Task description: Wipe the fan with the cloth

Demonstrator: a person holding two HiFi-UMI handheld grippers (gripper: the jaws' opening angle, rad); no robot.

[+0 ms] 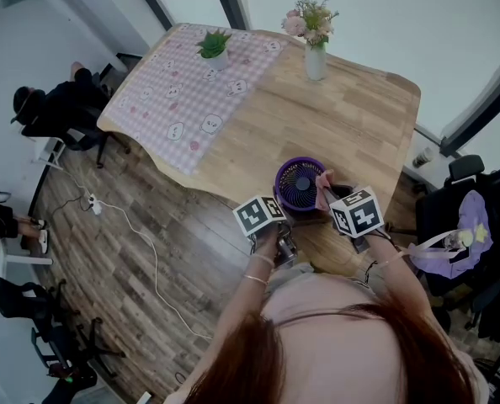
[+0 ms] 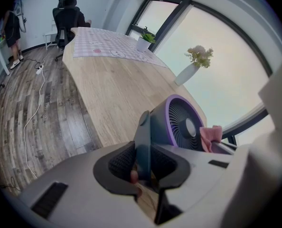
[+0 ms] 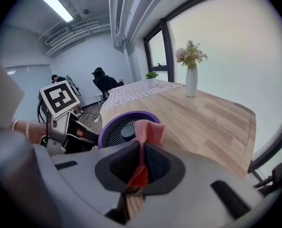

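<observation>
A small purple fan [image 1: 299, 185] stands near the front edge of the wooden table [image 1: 351, 116], its grille facing up toward me. My left gripper [image 2: 143, 163] is shut on the fan's dark stand [image 2: 142, 137], holding it from the left side. My right gripper [image 3: 141, 163] is shut on a pink cloth [image 3: 148, 131], whose free end lies against the purple rim of the fan [image 3: 124, 127]. In the head view the cloth [image 1: 324, 182] shows at the fan's right edge, between the two marker cubes. The left gripper [image 3: 60, 122] also appears in the right gripper view, beside the fan.
A white vase of flowers [image 1: 315, 53] and a small potted plant [image 1: 214, 47] stand at the table's far side, the plant on a pink checked cloth [image 1: 187, 95]. Office chairs [image 1: 65, 112], a seated person and a white cable [image 1: 140, 234] are on the floor at left.
</observation>
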